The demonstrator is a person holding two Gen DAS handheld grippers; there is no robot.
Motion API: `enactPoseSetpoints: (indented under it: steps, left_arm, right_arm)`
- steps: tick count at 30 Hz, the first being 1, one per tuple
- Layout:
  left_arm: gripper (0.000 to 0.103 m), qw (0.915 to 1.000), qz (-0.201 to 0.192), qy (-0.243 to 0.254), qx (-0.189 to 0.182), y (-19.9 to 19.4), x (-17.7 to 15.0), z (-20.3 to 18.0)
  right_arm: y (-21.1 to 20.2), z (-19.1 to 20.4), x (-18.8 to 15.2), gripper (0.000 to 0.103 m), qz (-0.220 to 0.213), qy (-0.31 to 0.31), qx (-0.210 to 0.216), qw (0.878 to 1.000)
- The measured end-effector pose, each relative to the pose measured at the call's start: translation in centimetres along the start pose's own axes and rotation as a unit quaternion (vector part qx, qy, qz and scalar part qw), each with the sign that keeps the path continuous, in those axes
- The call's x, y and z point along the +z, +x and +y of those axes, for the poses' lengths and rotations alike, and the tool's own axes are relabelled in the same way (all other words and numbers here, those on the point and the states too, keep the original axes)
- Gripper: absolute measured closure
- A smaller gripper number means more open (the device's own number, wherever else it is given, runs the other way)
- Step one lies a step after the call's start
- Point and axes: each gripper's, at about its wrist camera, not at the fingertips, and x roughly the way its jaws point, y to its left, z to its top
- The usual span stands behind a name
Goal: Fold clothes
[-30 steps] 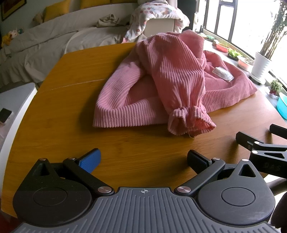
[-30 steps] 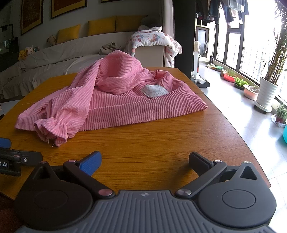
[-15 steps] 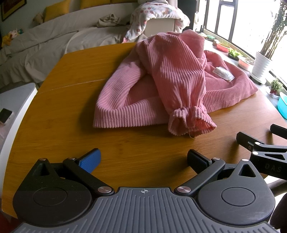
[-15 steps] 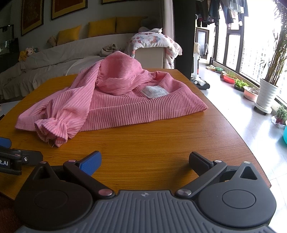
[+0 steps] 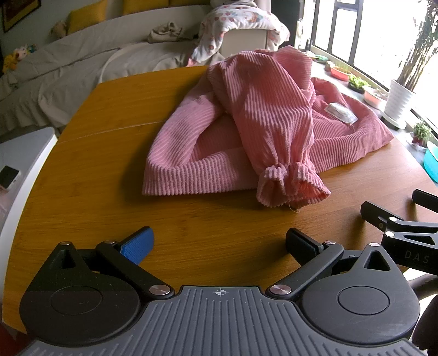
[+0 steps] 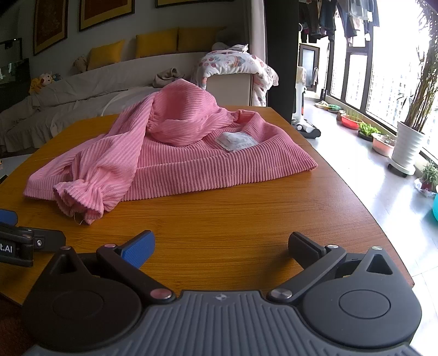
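Both tongs spread wide, empty, low over worktop (image 6: 246, 219). Pink sweater (image 6: 191, 153) at 12 o'clock; cuff (image 5: 290, 183) nearest, approx 1 o'clock of left tongs (image 5: 219, 243), 10 o'clock of right tongs (image 6: 221, 246).

One crumpled pink ribbed-knit garment (image 6: 175, 153), bearing one white sewn patch (image 6: 236, 140) and one visible gathered cuff (image 6: 79, 198), lies on one oval wooden counter (image 6: 232, 219). Two black handheld grippers: left gripper (image 5: 219, 241), right gripper (image 6: 221, 245), each with two jaws, one blue-padded and one black. Three mustard-yellow cushions (image 6: 157, 45) line one grey-covered sofa (image 6: 82, 90). Two framed dark pictures (image 6: 106, 12) hang fully in view, with possibly a third cut off by the upper edge. One white ribbed plant pot (image 6: 408, 148) stands by the window.
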Motion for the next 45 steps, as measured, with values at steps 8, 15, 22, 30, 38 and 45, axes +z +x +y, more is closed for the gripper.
enactPoseSetpoints:
  steps: [8,15,22,30,38,45]
  left_arm:
    - [0.0,1.0,0.0,0.0,0.0,-0.04,0.02,0.0]
    - [0.0,1.0,0.0,0.0,0.0,0.01,0.0,-0.01]
    - [0.0,1.0,-0.001,0.001,0.0,-0.01,-0.01,0.0]
    - [0.0,1.0,0.0,0.001,0.001,-0.06,0.01,0.01]
    - [0.0,1.0,0.001,0.001,0.001,-0.16,0.09,-0.01]
    - [0.0,1.0,0.003,0.001,0.0,-0.17,0.09,-0.04]
  right_arm:
    - [-0.17,0.0,-0.09,0.0,-0.005,-0.002,0.0,1.0]
    - [-0.14,-0.04,-0.12,0.0,-0.001,-0.002,0.001,1.0]
    - [-0.15,0.0,-0.06,0.0,-0.003,-0.009,-0.003,1.0]
    - [-0.09,-0.09,-0.06,0.0,-0.003,-0.001,0.004,1.0]
    - [-0.1,-0.07,0.03,0.0,0.0,-0.008,-0.001,1.0]
    - [-0.09,-0.08,0.03,0.0,0.001,-0.005,0.003,1.0]
